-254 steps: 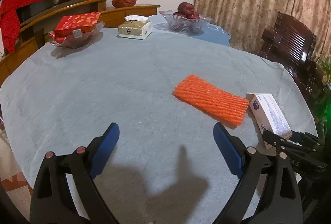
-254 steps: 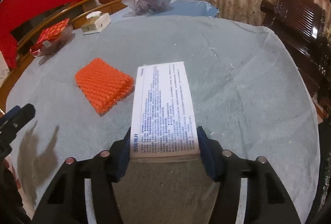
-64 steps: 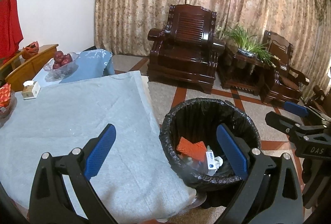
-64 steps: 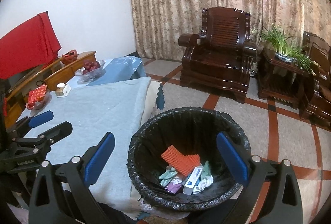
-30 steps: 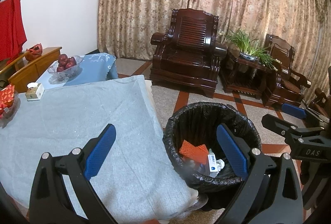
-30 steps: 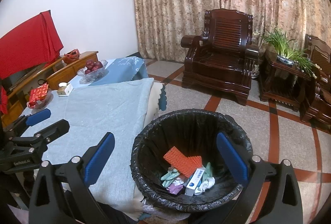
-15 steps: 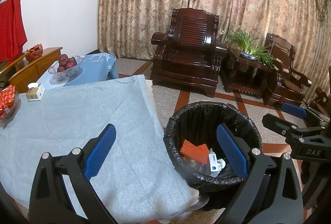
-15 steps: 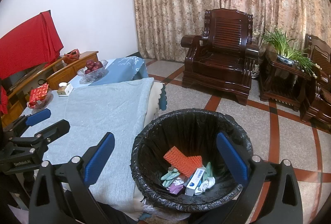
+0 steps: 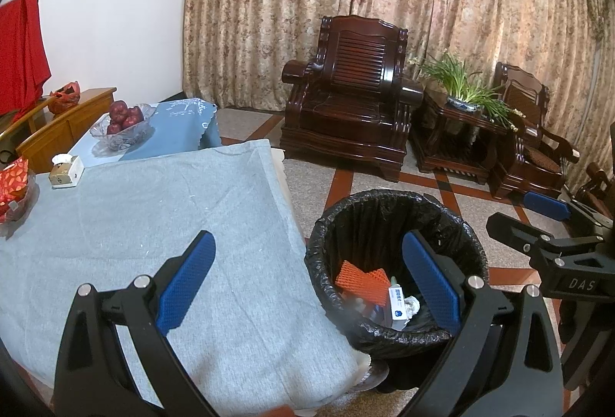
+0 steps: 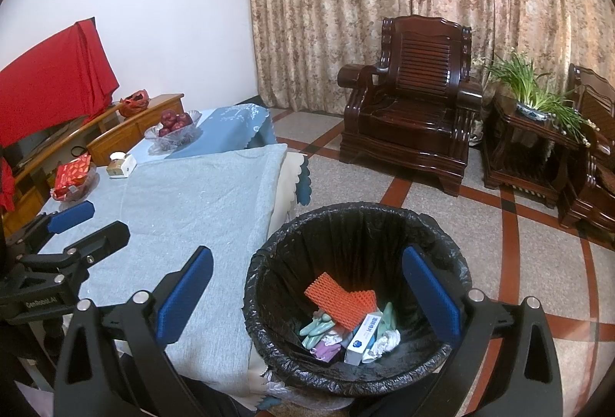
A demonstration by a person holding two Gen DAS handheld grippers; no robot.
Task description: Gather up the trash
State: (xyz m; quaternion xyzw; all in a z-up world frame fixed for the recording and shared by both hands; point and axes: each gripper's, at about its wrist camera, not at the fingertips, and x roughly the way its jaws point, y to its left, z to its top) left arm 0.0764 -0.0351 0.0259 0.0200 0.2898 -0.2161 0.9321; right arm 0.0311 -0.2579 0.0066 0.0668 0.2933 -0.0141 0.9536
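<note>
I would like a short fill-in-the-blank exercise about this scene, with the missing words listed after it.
1. The orange foam net lies inside the ____ bin.
2. Both the left tongs and the right tongs are ____ and hold nothing.
3. The white box leans in the bin beside the ____ foam net.
4. The glass bowl on the table holds dark red ____.

Missing words: black; open; orange; fruit
</note>
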